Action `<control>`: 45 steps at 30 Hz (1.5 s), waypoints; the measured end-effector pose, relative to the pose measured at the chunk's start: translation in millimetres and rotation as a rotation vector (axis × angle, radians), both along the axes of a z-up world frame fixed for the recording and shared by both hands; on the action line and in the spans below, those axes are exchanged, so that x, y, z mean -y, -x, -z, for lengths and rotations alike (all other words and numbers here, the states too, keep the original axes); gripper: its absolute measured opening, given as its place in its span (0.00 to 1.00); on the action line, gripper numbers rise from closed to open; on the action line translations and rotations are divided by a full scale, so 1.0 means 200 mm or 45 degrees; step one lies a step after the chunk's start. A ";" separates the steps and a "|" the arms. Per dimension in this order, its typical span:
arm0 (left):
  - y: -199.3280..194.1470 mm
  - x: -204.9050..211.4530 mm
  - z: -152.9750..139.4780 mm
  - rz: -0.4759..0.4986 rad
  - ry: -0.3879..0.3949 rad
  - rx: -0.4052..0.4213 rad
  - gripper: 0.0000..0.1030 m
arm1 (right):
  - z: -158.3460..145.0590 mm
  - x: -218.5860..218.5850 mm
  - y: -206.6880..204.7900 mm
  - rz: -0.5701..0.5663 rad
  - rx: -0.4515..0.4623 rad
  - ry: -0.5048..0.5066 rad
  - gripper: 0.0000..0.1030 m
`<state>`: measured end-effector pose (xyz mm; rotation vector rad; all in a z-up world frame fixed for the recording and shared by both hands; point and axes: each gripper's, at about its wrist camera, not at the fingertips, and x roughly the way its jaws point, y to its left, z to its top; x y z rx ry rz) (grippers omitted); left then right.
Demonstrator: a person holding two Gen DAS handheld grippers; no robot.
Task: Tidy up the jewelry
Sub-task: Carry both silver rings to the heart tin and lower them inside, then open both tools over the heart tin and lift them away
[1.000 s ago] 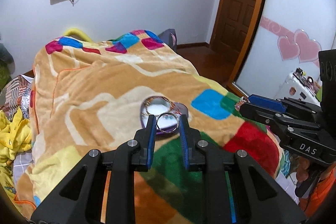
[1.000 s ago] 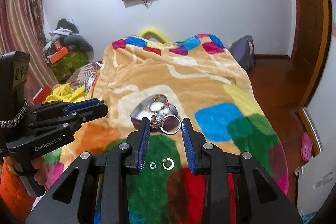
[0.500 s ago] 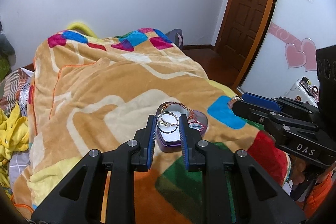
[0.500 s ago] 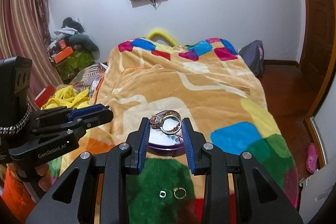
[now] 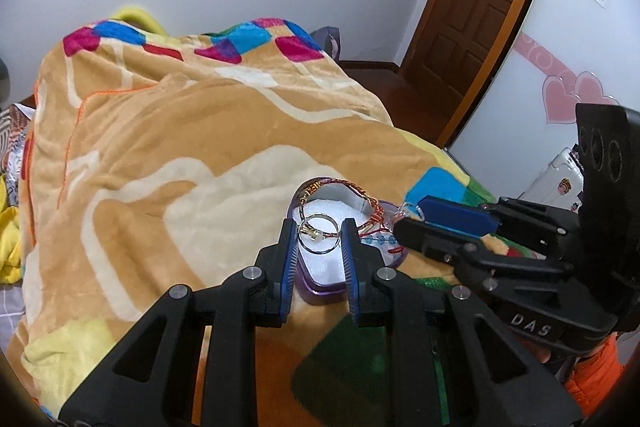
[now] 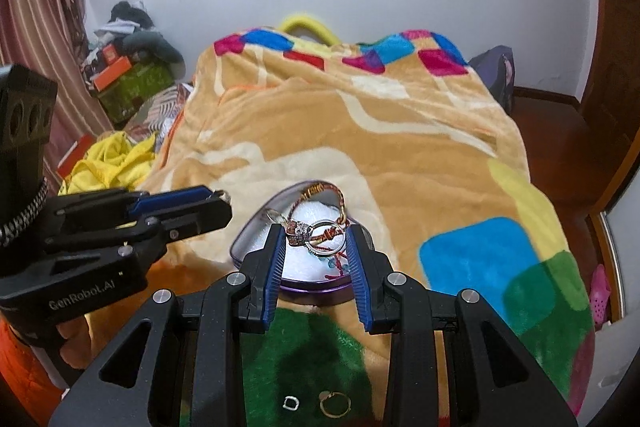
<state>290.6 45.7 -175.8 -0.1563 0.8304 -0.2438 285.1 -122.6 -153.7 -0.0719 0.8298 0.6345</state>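
A purple heart-shaped jewelry box (image 5: 320,287) with a white lining lies open on the blanket; it also shows in the right wrist view (image 6: 308,285). A red braided bracelet (image 5: 368,211) lies in it. My left gripper (image 5: 319,233) is shut on a plain silver ring (image 5: 319,235) held over the box. My right gripper (image 6: 315,235) is shut on a silver ring with a stone setting (image 6: 320,233), also over the box. The right gripper shows in the left wrist view (image 5: 416,213), the left gripper in the right wrist view (image 6: 222,201).
A small silver ring (image 6: 291,403) and a gold ring (image 6: 335,405) lie on the green blanket patch near me. The patterned blanket (image 6: 400,131) covers the bed. Clothes and boxes (image 6: 120,75) lie left; a door (image 5: 476,11) stands right.
Both grippers have moved forward with their rings and now hold them over the open box. The box looks nearer and larger in both views.
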 end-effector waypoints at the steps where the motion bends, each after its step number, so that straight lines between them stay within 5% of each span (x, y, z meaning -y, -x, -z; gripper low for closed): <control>1: -0.01 0.00 0.01 0.007 -0.001 -0.007 0.20 | 0.01 0.00 -0.01 -0.004 -0.011 0.005 0.27; 27: -0.02 0.06 -0.02 0.037 -0.079 0.007 0.20 | 0.07 -0.06 -0.06 -0.056 -0.052 0.120 0.28; 45: 0.20 0.13 -0.23 0.015 -0.135 0.090 0.20 | -0.18 0.12 0.12 0.025 0.051 0.045 0.28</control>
